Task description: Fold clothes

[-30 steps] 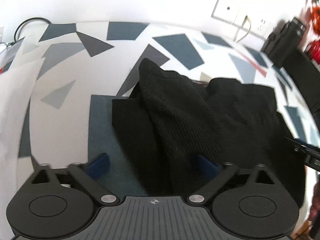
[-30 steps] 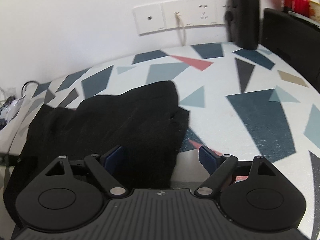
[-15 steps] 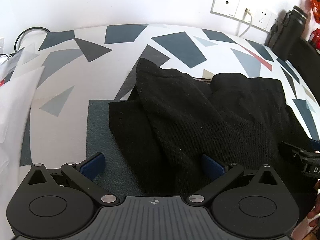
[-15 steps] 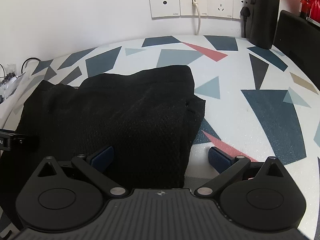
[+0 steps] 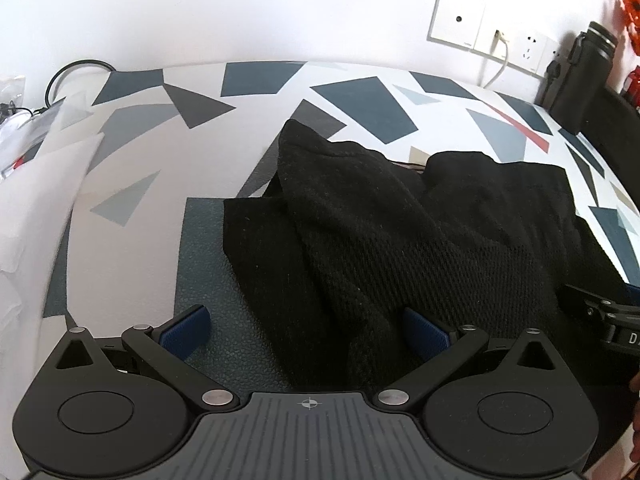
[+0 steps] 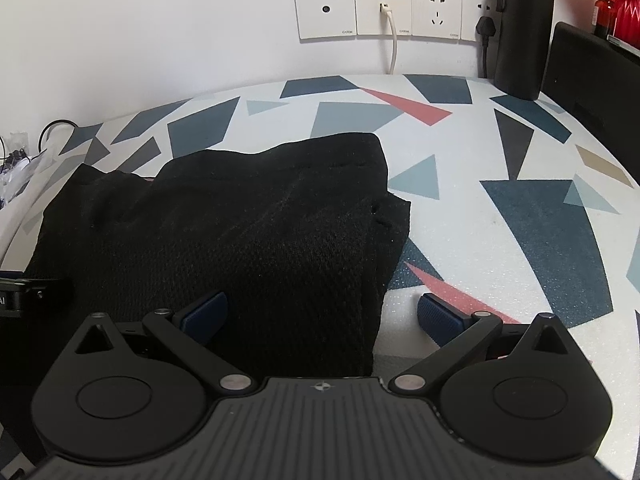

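black knit sweater (image 5: 400, 240) lies bunched on the patterned desk (image 6: 500, 208), soft and floppy I'd guess, so pinch an edge or corner; left gripper (image 5: 304, 330) and right gripper (image 6: 320, 314) both gape wide, holding nothing

My black garment (image 5: 400, 240) is coarse matt knit cloth; my tongs (image 5: 304, 330) are matt plastic with ribbed blue pads (image 5: 184, 330).

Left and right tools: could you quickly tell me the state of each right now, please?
Left tool: open, holding nothing; black garment lies between its fingers.
Right tool: open, holding nothing.
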A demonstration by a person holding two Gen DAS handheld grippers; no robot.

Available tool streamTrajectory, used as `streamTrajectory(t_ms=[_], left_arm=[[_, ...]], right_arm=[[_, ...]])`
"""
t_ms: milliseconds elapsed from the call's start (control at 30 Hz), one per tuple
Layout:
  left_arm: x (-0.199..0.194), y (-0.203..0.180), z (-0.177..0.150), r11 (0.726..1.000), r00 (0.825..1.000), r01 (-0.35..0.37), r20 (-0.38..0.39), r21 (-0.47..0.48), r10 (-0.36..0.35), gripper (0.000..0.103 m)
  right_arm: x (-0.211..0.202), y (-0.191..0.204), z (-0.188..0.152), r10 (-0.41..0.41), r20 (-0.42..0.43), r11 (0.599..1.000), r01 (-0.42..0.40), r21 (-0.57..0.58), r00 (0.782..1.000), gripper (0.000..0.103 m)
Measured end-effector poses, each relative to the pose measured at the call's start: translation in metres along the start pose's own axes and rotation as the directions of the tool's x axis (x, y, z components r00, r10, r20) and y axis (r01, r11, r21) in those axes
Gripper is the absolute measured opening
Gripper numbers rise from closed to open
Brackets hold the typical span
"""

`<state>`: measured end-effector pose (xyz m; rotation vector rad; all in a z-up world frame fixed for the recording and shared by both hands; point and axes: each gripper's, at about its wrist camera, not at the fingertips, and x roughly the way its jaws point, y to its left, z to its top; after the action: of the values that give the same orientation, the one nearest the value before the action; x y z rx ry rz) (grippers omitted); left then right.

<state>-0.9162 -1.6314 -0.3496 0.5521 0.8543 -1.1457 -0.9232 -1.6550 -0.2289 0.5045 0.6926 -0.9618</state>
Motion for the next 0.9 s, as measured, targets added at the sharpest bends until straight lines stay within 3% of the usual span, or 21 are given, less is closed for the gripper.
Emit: streamTrajectory(t_ms=[200,367,800,900], left_arm=[[-0.003,0.002,-0.003,1.0,1.0,0.014,-0.025,0.028,-0.013,0.102],[-0.012,0.003,-0.015,0.999,1.0,0.017,-0.027,0.043,-0.016,0.102],[-0.007,-0.003,-0.01,0.998,1.0,0.015,-0.01,0.053,-0.015,0.102],[-0.006,-0.005,-0.008,0.999,1.0,0.016,-0.005,0.051,-0.016,0.102]], right_arm=[[-0.001,-0.001,0.001,0.002,-0.008,1.0,-0.002,0.017,1.0,0.103],[-0.008,-0.002,-0.002,0.064,-0.031,0.998,-0.063,0.027,0.997,0.103],[-0.006,0.018,-0.007,0.053,-0.011,0.998,-0.054,-0.031,0.999,0.103],[-0.006,0.023,-0.007,0.054,-0.005,0.998,-0.054,-0.042,0.999,0.099]])
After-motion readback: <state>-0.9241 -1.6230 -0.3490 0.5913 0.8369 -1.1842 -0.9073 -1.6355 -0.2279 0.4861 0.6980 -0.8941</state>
